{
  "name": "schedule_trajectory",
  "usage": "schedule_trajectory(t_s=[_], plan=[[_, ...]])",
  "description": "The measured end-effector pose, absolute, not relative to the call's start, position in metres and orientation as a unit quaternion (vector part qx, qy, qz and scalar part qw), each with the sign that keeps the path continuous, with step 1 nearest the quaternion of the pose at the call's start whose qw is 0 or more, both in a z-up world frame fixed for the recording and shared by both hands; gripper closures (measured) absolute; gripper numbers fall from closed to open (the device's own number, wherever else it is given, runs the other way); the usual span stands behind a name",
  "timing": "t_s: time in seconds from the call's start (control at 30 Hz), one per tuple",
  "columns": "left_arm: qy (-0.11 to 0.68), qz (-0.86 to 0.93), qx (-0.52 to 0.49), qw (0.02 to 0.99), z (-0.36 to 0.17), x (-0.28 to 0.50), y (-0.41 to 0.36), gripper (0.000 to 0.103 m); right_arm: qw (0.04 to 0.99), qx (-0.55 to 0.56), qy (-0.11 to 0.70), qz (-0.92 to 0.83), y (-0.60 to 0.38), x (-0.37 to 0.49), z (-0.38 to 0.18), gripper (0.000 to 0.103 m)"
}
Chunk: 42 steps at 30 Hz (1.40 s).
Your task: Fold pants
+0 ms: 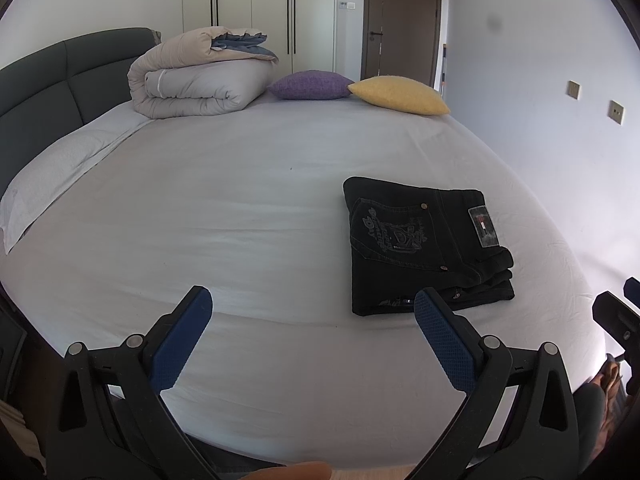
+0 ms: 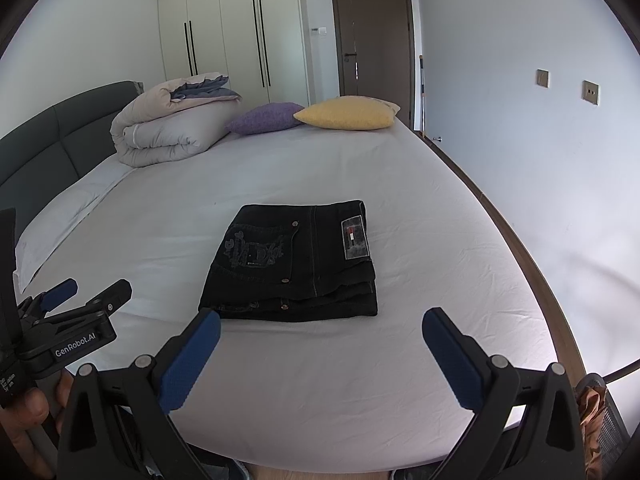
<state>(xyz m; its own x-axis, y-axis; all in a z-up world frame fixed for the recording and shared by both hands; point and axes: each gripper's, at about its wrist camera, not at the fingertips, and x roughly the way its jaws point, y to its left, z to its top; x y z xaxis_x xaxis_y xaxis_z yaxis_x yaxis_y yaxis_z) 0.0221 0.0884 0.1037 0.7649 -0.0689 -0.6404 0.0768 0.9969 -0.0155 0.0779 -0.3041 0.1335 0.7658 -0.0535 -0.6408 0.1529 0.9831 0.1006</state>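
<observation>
Pants [image 2: 292,260] sit folded into a compact stack on the bed [image 2: 400,184], near edge, right of centre, back pocket and label facing up. Looks done, though I can't see whether the hidden underside layers are even. Left tongs [image 1: 312,308] spread wide, holding nothing, hovering at the near edge left of the stack. Right tongs [image 2: 320,328] likewise spread, empty, just short of it; likely pulled clear so nothing gets disturbed.

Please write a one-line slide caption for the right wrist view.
Open right gripper hovers before black pants folded on the white bed.
</observation>
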Motion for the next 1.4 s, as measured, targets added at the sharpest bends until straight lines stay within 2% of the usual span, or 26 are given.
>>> schedule_trajectory(t_s=[1.4], plan=[[0.357,-0.058,-0.006,0.932,0.09,0.029,0.098,0.0,0.929,0.078,0.356,-0.062,-0.309,0.078,0.122,0.0]])
